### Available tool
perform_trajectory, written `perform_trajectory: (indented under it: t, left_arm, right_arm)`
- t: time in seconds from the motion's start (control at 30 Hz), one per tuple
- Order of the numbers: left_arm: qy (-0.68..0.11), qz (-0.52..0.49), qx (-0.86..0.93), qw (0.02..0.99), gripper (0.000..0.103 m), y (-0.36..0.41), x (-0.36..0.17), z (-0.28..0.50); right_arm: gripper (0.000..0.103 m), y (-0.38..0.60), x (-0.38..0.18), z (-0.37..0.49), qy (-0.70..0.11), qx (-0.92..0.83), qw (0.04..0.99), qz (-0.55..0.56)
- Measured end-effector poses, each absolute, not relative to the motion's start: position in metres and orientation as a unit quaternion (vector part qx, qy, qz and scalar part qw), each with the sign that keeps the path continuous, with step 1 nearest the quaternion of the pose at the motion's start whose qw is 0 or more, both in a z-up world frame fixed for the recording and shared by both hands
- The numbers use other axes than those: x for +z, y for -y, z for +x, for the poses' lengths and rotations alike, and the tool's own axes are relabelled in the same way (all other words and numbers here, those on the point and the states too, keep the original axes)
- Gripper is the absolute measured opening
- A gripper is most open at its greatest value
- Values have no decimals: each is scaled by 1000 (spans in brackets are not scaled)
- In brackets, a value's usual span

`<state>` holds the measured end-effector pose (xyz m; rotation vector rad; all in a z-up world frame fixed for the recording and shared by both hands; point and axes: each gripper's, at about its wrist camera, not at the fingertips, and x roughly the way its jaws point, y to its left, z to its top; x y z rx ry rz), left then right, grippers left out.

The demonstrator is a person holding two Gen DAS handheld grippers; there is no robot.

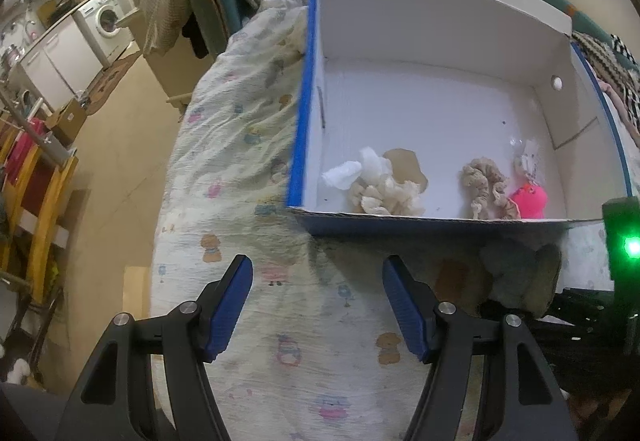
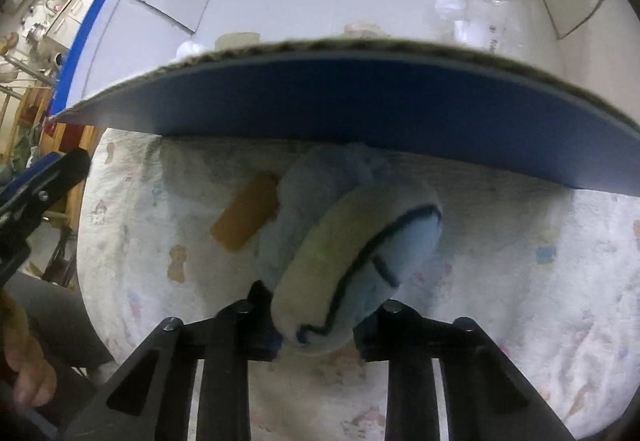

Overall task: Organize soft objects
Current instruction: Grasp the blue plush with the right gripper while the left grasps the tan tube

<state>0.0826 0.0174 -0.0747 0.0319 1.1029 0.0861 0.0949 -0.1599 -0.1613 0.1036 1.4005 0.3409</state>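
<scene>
Now the right gripper (image 2: 316, 325) is clamping a blue plush toy (image 2: 352, 261) just below the box's (image 1: 308, 97) near wall, apparently mid-transfer; next it needs lifting over that rim. The left gripper (image 1: 317, 305) is hanging wide open, empty, in front of the box.

both wrist views face the box (image 1: 440, 101) — left from farther back, right close against its wall.
</scene>
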Motion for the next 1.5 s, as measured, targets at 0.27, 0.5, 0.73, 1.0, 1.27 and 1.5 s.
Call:
perform_trajectory:
  t: [0.27,0.5,0.73,1.0,1.27,1.5]
  left_arm:
    - [-544,20,-10,839,64,12,-87,75]
    - [-597,35,-62,799,60,52,-124,81]
    - [-621,46,-65,780,54,69,-151,100]
    - [-636,53,-74,766,18,71,-165,116]
    - [-641,52,-90,760,6,72,-164,119]
    - [-627,46,-63,775,6,45,-150,99]
  right_arm:
    - [24,184,-128,66,-607,160,777,46]
    - [24,197,-126,55,-600,148,785,35]
    - [24,201,-132,60,-605,138,784,29]
    - [24,196,-134,67,-606,143,782,26]
    - [24,195,-134,66,-605,145,783,19]
    - [24,188,-130,62,-603,146,784,11]
